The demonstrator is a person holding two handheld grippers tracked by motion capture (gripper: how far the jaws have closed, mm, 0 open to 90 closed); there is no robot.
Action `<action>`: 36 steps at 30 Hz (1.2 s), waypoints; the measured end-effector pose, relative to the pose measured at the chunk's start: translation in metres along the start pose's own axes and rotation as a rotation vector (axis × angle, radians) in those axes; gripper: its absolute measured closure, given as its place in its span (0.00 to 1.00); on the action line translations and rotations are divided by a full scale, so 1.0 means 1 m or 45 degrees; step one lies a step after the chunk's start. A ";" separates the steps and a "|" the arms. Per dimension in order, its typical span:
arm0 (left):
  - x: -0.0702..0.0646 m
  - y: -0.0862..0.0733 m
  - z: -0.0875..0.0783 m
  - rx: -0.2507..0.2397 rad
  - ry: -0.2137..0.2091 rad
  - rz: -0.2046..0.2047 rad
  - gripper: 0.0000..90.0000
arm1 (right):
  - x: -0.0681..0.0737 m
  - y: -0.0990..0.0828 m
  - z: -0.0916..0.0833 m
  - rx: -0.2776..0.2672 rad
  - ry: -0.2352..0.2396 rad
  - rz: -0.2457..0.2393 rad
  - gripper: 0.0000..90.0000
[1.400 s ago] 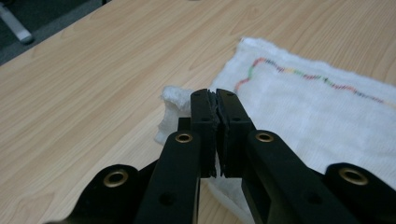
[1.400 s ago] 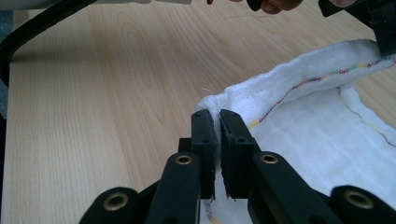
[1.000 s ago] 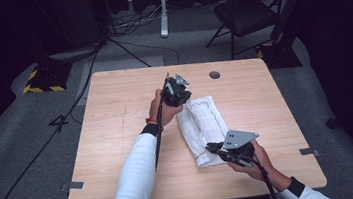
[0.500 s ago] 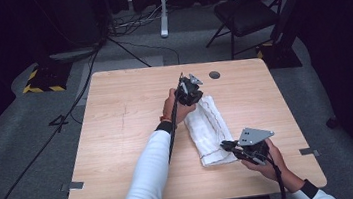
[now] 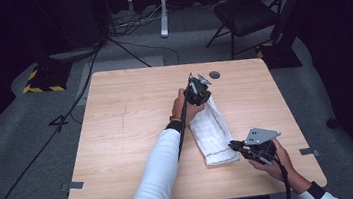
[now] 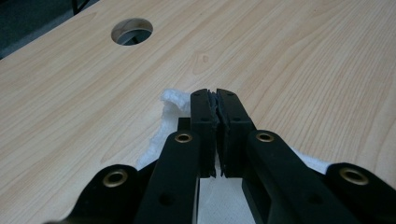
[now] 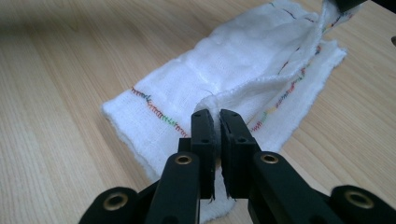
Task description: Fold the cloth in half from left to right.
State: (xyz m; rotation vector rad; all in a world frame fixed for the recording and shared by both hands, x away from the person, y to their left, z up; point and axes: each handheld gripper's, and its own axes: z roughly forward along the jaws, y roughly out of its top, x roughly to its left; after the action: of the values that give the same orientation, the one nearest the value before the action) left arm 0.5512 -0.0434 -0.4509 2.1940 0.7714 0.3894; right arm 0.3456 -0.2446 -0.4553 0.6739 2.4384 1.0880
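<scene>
White cloth on the wooden table, pinched in both the left tool and right tool.

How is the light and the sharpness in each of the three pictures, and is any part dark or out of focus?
High view: the table is evenly lit, the room behind nearly black, the whole picture a little soft. Left gripper view: wood grain sharp, the near bases of the left gripper slightly soft. Right gripper view: the cloth is bright with clear stitching, while the table's top left corner falls into shadow.
</scene>
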 end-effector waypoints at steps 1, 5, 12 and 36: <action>0.000 0.000 0.002 0.006 0.001 -0.005 0.96 | -0.001 -0.001 0.000 0.005 -0.004 -0.002 0.94; 0.000 -0.002 0.011 -0.013 0.065 -0.083 0.74 | -0.004 -0.006 0.007 0.086 -0.042 0.014 0.81; -0.001 -0.012 -0.011 -0.040 0.073 -0.096 0.42 | -0.007 -0.014 0.009 0.176 -0.065 0.032 0.57; -0.106 -0.109 -0.078 0.189 -0.133 0.341 0.29 | -0.053 -0.020 0.018 0.174 -0.064 0.076 0.38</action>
State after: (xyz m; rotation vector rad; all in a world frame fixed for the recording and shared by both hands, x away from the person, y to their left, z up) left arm 0.3872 -0.0099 -0.4840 2.4456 0.4632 0.3555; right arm 0.3927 -0.2764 -0.4741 0.8114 2.4802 0.9208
